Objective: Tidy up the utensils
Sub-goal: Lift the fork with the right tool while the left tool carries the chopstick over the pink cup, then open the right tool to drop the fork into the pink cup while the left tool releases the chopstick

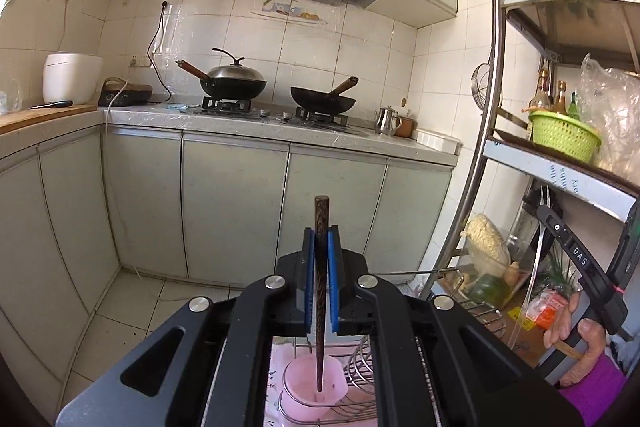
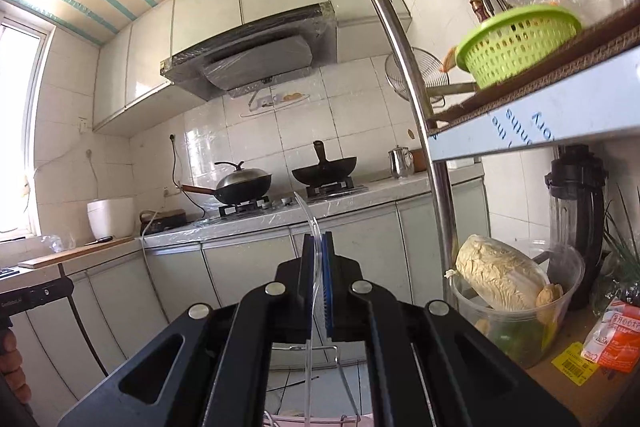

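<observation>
Clamped upright in the left gripper (image 1: 320,259), a dark wooden chopstick (image 1: 320,291) hangs over the pink cup (image 1: 314,383) in the wire rack (image 1: 360,359), while the right gripper (image 2: 317,267) pinches a clear plastic utensil (image 2: 314,267) that could slip if tilted.

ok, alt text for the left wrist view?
The left gripper is shut on a dark wooden chopstick held upright above a pink cup in a wire dish rack. Behind is a kitchen counter with two woks on a stove.
</observation>
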The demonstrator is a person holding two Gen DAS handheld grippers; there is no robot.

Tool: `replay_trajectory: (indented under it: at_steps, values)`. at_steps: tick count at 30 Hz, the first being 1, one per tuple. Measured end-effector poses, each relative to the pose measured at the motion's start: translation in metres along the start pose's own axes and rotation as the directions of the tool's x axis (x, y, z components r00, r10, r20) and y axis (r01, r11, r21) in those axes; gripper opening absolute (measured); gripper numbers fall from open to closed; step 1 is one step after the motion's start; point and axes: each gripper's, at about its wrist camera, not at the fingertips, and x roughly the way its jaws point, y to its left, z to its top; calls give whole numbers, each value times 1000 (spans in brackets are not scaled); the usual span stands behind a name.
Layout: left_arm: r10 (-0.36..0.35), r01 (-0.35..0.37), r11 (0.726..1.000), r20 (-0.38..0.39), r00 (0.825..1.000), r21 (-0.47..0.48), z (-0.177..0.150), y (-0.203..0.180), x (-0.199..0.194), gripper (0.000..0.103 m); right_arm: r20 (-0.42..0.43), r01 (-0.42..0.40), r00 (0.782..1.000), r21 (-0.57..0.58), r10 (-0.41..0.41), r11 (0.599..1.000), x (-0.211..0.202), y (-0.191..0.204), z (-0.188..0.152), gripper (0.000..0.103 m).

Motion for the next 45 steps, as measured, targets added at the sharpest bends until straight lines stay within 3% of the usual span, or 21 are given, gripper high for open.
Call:
replay_trajectory:
  at_steps: [9, 17, 25, 39, 42, 44, 45]
  values:
    - [-4, 4, 1000, -53, 999, -1, -15, 8, 24, 5, -31, 33, 999, 3, -33, 999, 20, -12, -25, 4]
    - [-22, 23, 1000, -106, 994, 7, -31, 7, 32, 5, -133, 39, 990, 24, -36, 999, 15, -21, -44, 4]
    - [-24, 26, 1000, -185, 982, 9, -51, 4, 47, 5, -293, 43, 956, 43, -28, 998, 18, -25, -67, 4]
    - [-22, 9, 999, -289, 957, -44, -72, 15, 71, 5, -433, 13, 901, 38, 4, 999, 27, -21, -86, 4]
    - [-2, -5, 1000, -291, 957, -23, -74, 12, 70, 9, -461, 10, 887, 52, 16, 999, 28, -22, -88, 7]
    - [4, -10, 1000, -292, 956, -18, -74, 12, 69, 26, -469, 5, 883, 62, 25, 998, 28, -22, -89, 22]
    - [8, -14, 1000, -288, 958, -19, -73, 12, 67, 29, -467, 5, 884, 65, 26, 998, 27, -23, -89, 25]
